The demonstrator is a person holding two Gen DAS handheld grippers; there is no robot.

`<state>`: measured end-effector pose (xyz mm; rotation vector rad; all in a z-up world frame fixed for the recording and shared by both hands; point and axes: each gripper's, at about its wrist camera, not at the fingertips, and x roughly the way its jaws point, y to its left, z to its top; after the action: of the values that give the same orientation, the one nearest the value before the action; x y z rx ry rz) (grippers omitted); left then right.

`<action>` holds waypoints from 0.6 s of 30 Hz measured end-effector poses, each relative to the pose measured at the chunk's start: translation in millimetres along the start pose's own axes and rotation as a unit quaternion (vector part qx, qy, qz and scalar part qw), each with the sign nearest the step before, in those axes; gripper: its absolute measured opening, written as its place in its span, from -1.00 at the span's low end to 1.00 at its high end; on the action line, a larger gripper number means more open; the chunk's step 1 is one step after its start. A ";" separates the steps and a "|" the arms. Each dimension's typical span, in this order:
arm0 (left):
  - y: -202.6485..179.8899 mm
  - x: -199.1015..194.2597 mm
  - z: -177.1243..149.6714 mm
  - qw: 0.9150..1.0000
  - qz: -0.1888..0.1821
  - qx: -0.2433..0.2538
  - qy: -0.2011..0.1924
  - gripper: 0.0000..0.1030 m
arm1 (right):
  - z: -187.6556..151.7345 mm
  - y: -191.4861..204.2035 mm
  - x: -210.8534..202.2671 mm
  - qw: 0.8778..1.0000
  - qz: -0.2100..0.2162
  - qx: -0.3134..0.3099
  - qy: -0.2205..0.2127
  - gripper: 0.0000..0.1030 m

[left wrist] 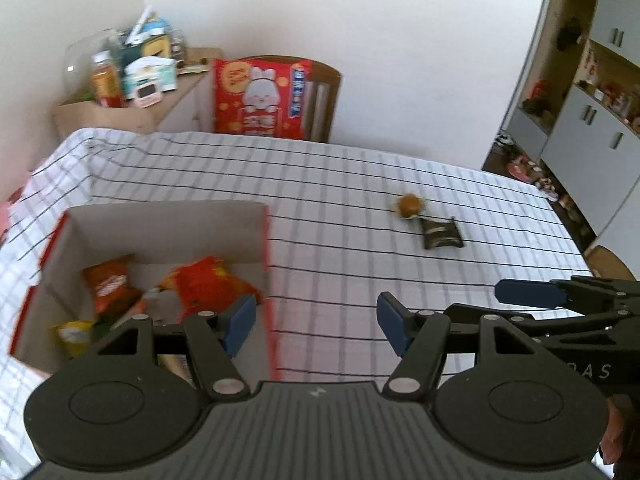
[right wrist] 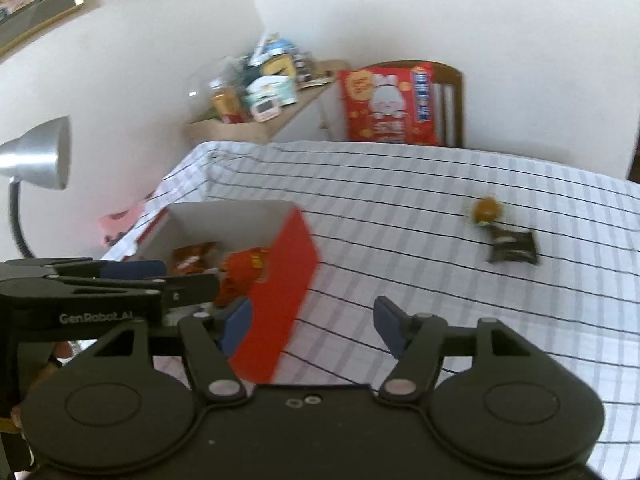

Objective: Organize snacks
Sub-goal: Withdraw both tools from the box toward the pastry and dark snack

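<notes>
Snacks [left wrist: 208, 284] – in box [left wrist: 160, 220] | both claws – wide, empty

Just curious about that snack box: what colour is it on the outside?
Red outside, pale plain inside; the box shows it best in the right wrist view.

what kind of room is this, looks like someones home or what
Most likely a home dining or living room: a table under a checked cloth, a wooden chair pushed up to it, and tall wall cupboards with cluttered open shelves.
</notes>
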<state>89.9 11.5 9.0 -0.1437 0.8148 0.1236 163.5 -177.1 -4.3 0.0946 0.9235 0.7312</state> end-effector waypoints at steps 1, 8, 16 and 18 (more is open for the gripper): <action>-7.9 4.5 1.6 1.000 -0.006 0.002 0.002 0.32 | -1.4 -8.0 -3.1 1.000 -0.006 0.004 -0.001 0.44; -58.3 37.7 14.3 1.000 -0.021 0.009 0.002 0.44 | -4.8 -61.2 -18.8 0.999 -0.047 0.011 -0.011 0.79; -98.6 97.2 44.5 1.000 -0.019 0.007 0.023 0.44 | 8.1 -125.3 -10.0 0.997 -0.073 -0.006 -0.020 0.97; -104.1 112.8 52.6 0.999 -0.017 0.008 0.031 0.44 | 12.5 -139.9 -3.0 0.997 -0.079 -0.006 -0.015 0.97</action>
<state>221.4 -75.4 -29.5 -0.1470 0.8748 0.0802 246.4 -282.3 -46.9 0.0212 0.8878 0.5878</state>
